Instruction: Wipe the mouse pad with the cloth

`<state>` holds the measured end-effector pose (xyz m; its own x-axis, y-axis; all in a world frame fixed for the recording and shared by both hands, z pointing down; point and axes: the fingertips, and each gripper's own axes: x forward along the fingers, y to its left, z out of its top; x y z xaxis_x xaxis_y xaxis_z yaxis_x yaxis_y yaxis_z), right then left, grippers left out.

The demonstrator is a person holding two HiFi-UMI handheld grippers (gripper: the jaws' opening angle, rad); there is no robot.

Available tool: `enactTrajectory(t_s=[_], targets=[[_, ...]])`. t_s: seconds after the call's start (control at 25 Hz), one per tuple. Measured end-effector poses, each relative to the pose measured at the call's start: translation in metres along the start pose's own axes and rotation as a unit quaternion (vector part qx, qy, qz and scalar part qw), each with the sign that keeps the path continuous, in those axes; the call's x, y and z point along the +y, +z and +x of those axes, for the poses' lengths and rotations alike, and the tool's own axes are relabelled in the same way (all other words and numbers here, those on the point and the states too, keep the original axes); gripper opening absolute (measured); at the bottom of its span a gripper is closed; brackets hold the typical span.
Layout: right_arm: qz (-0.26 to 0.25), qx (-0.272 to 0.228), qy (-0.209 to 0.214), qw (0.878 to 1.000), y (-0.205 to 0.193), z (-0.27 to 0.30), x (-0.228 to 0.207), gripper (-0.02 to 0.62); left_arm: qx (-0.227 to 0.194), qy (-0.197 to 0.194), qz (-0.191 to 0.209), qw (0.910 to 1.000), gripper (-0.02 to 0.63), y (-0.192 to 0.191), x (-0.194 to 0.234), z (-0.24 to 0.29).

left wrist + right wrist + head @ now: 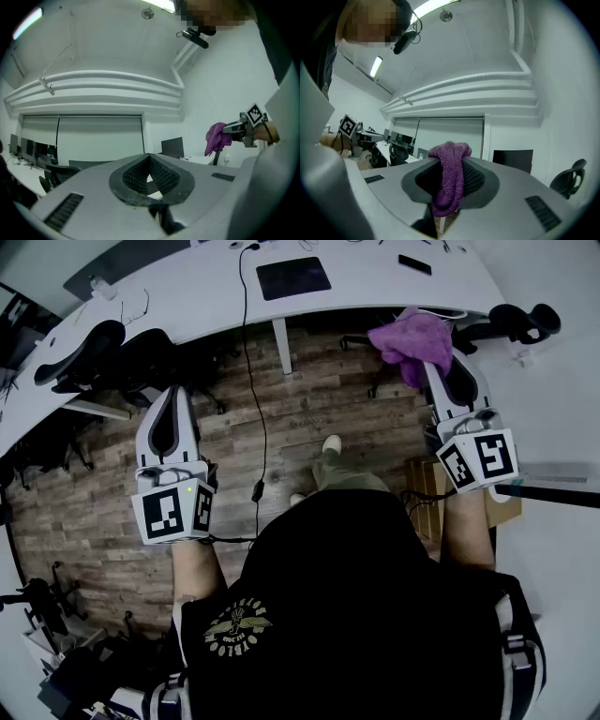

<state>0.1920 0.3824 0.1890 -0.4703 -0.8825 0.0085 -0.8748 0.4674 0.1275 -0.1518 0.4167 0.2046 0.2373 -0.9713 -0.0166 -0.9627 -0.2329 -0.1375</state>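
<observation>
A black mouse pad lies flat on the curved white desk ahead of me. My right gripper is shut on a purple cloth, held in the air short of the desk's near edge and right of the pad. In the right gripper view the cloth hangs bunched between the jaws. My left gripper is shut with nothing in it and hovers over the wood floor, well left of the pad. In the left gripper view the jaw tips of the left gripper meet, and the cloth shows at the far right.
Black office chairs stand under the desk at left, another chair at right. A black cable drops from the desk to the floor. A small dark device lies right of the pad. A cardboard box sits by my right side.
</observation>
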Motion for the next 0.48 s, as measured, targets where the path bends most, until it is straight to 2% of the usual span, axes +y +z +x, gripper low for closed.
enactTrajectory(t_s=[0.24,0.48], targets=[[0.021,0.007,0.002,1.0,-0.022,0.026,-0.023,0.089,0.011,-0.008,0.005,0.9999,0.003,-0.015,-0.01,0.034],[0.045,0.011,0.0,0.999,-0.05,0.077,-0.058,0.089,0.016,-0.02,0.021,0.9995,0.002,-0.023,-0.011,0.088]])
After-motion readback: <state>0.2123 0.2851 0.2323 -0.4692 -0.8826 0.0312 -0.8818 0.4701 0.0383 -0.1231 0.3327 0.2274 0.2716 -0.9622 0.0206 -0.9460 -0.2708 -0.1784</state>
